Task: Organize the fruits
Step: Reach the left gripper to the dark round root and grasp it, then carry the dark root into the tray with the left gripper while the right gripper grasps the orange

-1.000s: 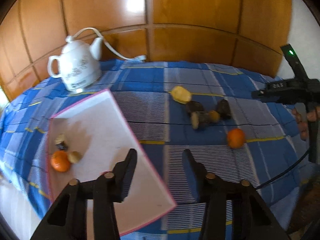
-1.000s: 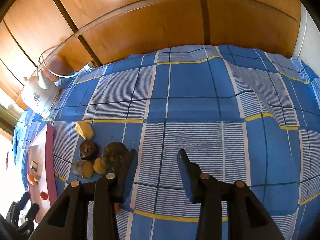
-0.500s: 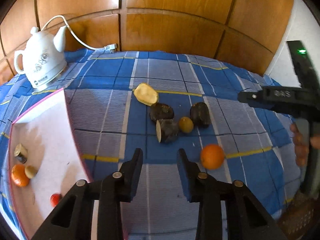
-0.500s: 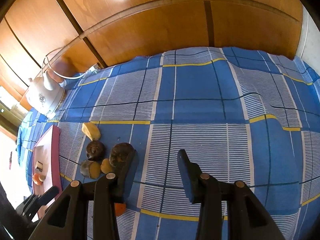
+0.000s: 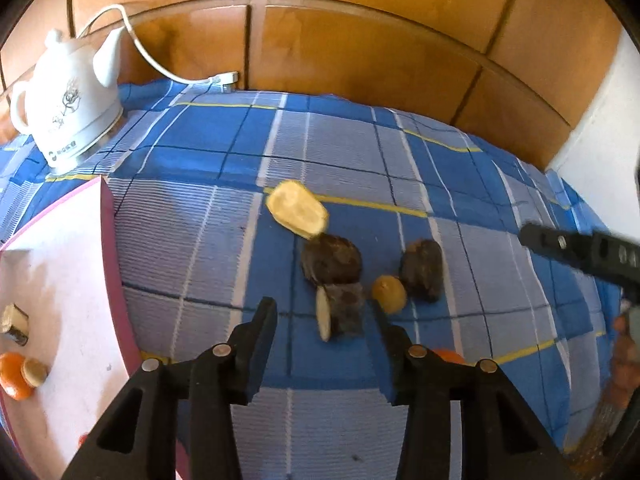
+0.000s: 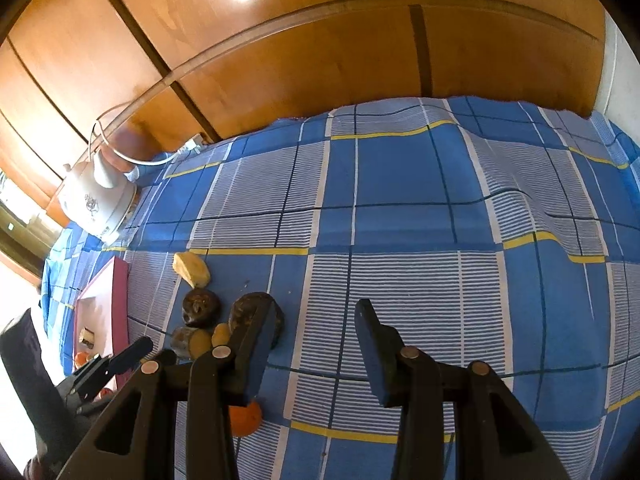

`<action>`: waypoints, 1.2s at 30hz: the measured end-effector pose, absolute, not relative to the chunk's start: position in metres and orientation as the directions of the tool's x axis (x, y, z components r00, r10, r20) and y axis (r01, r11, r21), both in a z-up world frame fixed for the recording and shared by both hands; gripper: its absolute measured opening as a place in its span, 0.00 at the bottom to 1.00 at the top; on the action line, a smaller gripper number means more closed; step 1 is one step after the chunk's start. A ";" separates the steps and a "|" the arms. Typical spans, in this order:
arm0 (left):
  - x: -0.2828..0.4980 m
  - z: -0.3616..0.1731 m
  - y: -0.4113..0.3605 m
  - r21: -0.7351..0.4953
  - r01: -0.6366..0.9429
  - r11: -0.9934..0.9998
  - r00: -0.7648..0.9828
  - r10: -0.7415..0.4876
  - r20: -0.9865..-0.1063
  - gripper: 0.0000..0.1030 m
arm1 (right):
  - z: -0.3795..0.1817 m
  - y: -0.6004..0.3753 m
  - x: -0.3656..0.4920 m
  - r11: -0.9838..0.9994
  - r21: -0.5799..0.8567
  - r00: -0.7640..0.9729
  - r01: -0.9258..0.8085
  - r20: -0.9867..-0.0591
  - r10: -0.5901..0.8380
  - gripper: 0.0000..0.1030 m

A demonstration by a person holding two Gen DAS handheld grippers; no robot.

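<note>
The step in hand looks like the reach for the next piece of fruit: the left claw (image 5: 324, 312) hangs over the loose cluster on the blue checked cloth (image 5: 348, 148) that covers the surface, its jaws opening, with the dark-skinned cut chunk with a pale face (image 5: 340, 314) lying between the fingers in the view – nothing pressing on it yet, so nothing is held. Around that chunk sit a dark brown rounded fruit (image 5: 331, 259) touching its far side, a small yellow round fruit (image 5: 389, 294) just beside it, another dark lumpy fruit (image 5: 422, 270) next to that, and a pale yellow cut slice (image 5: 297, 209) at the far end of the group; an orange (image 6: 245, 418) lies nearer, partly hidden behind the claw fingers in both views. The white tray with a pink rim (image 5: 110, 240) stands to the left, well apart from the cluster, already holding a second orange (image 5: 14, 376), a small tan piece (image 5: 34, 372) touching it and a small cut piece (image 5: 14, 324). The next move, I judge, calls for lowering squarely over the cut chunk and closing without nudging its neighbours – they crowd close. The right claw (image 6: 316, 344) hovers part-open and empty over the cloth beside the cluster. A white electric kettle (image 5: 66, 108) stands at the far left.
</note>
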State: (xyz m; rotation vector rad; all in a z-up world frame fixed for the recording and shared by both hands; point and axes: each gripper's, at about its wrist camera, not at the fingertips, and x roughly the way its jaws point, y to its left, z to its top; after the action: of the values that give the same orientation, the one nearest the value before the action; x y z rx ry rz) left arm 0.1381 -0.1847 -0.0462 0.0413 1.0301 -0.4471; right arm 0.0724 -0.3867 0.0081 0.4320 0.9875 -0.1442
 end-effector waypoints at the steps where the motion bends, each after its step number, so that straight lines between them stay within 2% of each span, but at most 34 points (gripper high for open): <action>1: 0.143 -0.045 -0.185 -0.184 0.378 0.908 0.427 -0.347 -0.835 0.44 | 0.008 -0.386 0.073 0.907 0.287 0.548 0.309 -0.833 0.077 0.40; 3: 0.151 -0.045 -0.188 -0.198 0.384 0.902 0.413 -0.360 -0.837 0.44 | 0.008 -0.385 0.074 0.909 0.284 0.545 0.305 -0.835 0.078 0.40; 5: 0.159 -0.047 -0.194 -0.200 0.391 0.898 0.398 -0.361 -0.844 0.50 | 0.007 -0.383 0.074 0.911 0.283 0.542 0.300 -0.836 0.081 0.40; 12: 0.190 -0.066 -0.219 -0.215 0.386 0.897 0.314 -0.347 -0.884 0.52 | 0.004 -0.383 0.075 0.909 0.290 0.535 0.299 -0.840 0.092 0.40; 15: 0.197 -0.074 -0.229 -0.193 0.400 0.896 0.298 -0.326 -0.897 0.50 | 0.004 -0.384 0.076 0.907 0.295 0.535 0.300 -0.839 0.096 0.40; 17: 0.201 -0.082 -0.234 -0.175 0.408 0.896 0.279 -0.304 -0.911 0.45 | 0.004 -0.384 0.076 0.905 0.299 0.535 0.302 -0.839 0.098 0.40; 20: 0.199 -0.083 -0.237 -0.152 0.436 0.887 0.311 -0.307 -0.899 0.44 | 0.003 -0.385 0.076 0.904 0.301 0.534 0.303 -0.839 0.100 0.40; 29: 0.190 -0.058 -0.214 -0.197 0.435 0.878 0.351 -0.367 -0.862 0.44 | -0.002 -0.383 0.078 0.908 0.291 0.519 0.301 -0.849 0.099 0.40; 36: 0.169 -0.044 -0.185 -0.212 0.402 0.891 0.390 -0.376 -0.841 0.44 | -0.015 -0.368 0.084 0.921 0.309 0.472 0.237 -0.866 0.168 0.40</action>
State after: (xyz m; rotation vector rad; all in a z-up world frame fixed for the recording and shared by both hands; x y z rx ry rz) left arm 0.1693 -0.1847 -0.0438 0.0277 1.0606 -0.4941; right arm 0.0836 -0.3682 -0.0146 0.4183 1.0877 -0.0437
